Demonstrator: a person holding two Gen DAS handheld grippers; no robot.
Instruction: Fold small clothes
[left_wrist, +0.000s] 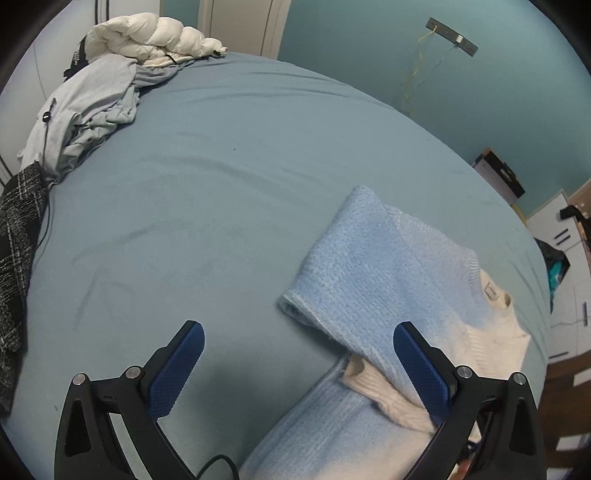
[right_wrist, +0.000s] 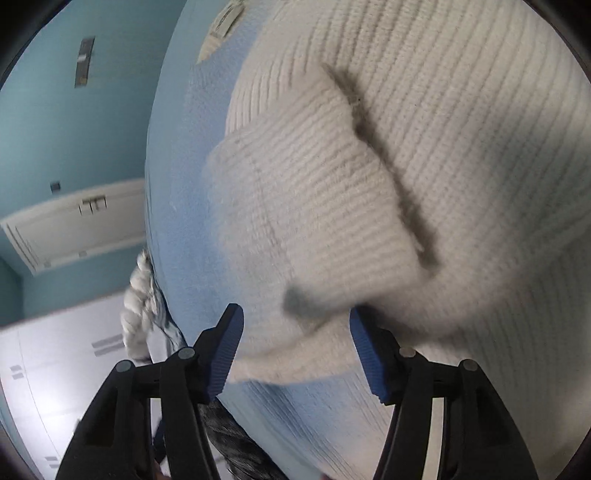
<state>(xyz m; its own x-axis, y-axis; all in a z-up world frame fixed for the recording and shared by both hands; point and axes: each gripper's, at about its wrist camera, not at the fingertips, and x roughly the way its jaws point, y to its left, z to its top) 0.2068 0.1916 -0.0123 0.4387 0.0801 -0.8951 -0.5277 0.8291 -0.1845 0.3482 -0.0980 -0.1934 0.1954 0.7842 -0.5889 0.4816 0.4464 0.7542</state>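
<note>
Teal walls (left_wrist: 351, 55) ring the blue bedsheet (left_wrist: 221, 184) bearing the sweater (left_wrist: 369, 266); both grippers' jaws gape, gripping nothing.

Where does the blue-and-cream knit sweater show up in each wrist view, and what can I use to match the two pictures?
Left wrist: the sweater lies lower right on the bed sheet, a sleeve folded across it, beside the open left tool.
Right wrist: the sweater fills the centre and right, with its cream ribbed cuff just ahead of the open right tool.
Shared landmark: the white puffer jacket.
</note>
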